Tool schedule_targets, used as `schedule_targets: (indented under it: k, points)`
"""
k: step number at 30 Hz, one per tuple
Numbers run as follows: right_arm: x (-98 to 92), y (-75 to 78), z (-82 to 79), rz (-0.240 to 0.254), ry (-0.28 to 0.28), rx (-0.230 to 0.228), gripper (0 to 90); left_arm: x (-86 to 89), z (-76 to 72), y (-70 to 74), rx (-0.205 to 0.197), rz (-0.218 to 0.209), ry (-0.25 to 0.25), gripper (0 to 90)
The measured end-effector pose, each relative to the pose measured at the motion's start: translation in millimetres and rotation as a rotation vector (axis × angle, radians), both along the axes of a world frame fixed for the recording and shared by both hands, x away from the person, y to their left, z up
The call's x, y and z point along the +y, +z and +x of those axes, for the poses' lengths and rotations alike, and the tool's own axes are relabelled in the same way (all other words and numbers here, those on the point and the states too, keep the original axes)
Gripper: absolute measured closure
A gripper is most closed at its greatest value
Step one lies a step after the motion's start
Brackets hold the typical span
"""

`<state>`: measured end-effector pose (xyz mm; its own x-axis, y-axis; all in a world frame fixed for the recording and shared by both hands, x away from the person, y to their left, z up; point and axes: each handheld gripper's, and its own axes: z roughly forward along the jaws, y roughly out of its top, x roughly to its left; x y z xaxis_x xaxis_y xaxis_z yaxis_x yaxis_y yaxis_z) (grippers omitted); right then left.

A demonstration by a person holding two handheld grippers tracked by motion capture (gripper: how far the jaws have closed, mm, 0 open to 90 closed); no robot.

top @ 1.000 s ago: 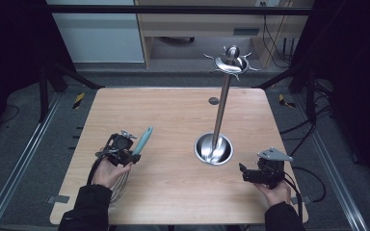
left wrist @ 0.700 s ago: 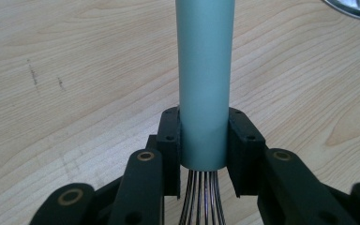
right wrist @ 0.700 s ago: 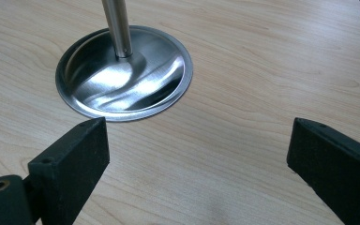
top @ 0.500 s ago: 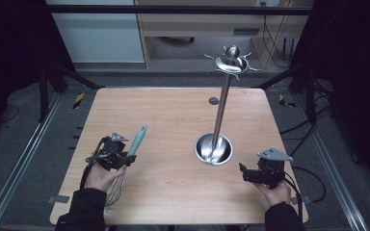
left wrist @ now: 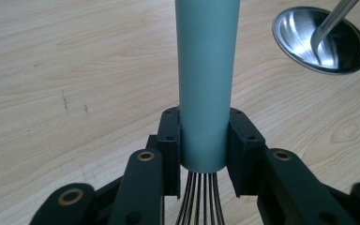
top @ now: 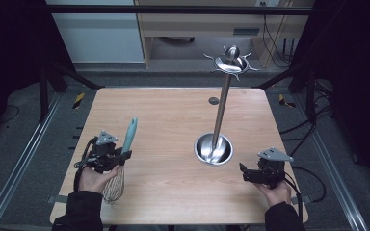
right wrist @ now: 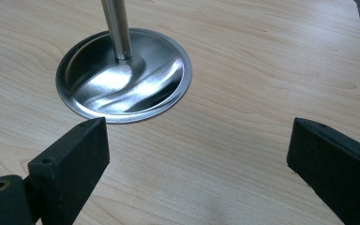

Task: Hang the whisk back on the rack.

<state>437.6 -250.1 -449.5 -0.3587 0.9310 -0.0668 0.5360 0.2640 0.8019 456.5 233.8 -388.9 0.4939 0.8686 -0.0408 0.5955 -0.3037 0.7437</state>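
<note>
A whisk with a teal handle [top: 129, 134] [left wrist: 207, 79] and a wire head [top: 113, 185] is held at the table's near left. My left gripper [top: 124, 156] [left wrist: 205, 147] is shut on the lower end of that handle, just above the wires. A steel utensil stand [top: 221, 110] rises from a round dish base [top: 214, 149] [right wrist: 122, 75] [left wrist: 322, 40] near the table's middle right; its hooked crown [top: 231, 62] is bare. My right gripper [top: 243, 172] [right wrist: 197, 159] stands open near the front right, holding nothing, its jaws wide apart and pointing toward the base.
The wooden table [top: 173, 120] has a small dark round hole [top: 214, 101] near its far edge. Metal rails and cables run along both sides of the table. A cabinet and a shelf stand behind it.
My left gripper with the whisk has drifted a little to the left and toward the front edge, the handle tilting more upright. The right gripper has stayed put.
</note>
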Motion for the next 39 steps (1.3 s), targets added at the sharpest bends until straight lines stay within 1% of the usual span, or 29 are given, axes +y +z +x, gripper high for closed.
schedule_targets:
  k: [1, 11, 15, 16, 19, 20, 23, 31, 39]
  points:
    - [0.2, 0.1, -0.3, 0.000, 0.000, 0.000, 6.2, 0.5, -0.8, 1.3, -0.002, -0.005, -0.002, 69.1]
    - [0.3, 0.1, -0.4, -0.003, -0.001, -0.001, 6.2, 4.6, -8.6, 12.4, -0.080, -0.039, 0.010, 69.1]
    - [0.4, 0.2, -0.5, 0.000, 0.000, 0.000, 6.3, 5.0, -11.2, 17.0, -0.104, -0.043, 0.013, 69.1]
    - [0.6, 0.4, -0.7, 0.004, -0.001, 0.002, 6.3, 5.4, -12.2, 18.3, -0.117, -0.045, 0.015, 69.1]
    - [0.8, 0.4, -0.6, 0.003, 0.005, -0.003, 6.3, 6.5, -13.5, 22.7, -0.128, -0.059, 0.013, 69.1]
    - [0.7, 0.1, -0.3, 0.000, 0.006, -0.005, 6.3, 6.9, -13.6, 24.3, -0.125, -0.064, 0.008, 69.1]
    - [0.5, -0.1, -0.2, 0.001, -0.001, 0.000, 6.3, 7.8, -15.7, 29.9, -0.146, -0.087, 0.007, 69.0]
    - [-0.2, -0.2, 0.0, 0.004, -0.001, 0.001, 6.3, 7.2, -23.1, 43.9, -0.213, -0.122, 0.004, 69.1]
    - [-0.3, 0.0, 0.0, 0.004, -0.001, -0.002, 6.3, 5.1, -25.8, 53.3, -0.249, -0.142, -0.002, 69.0]
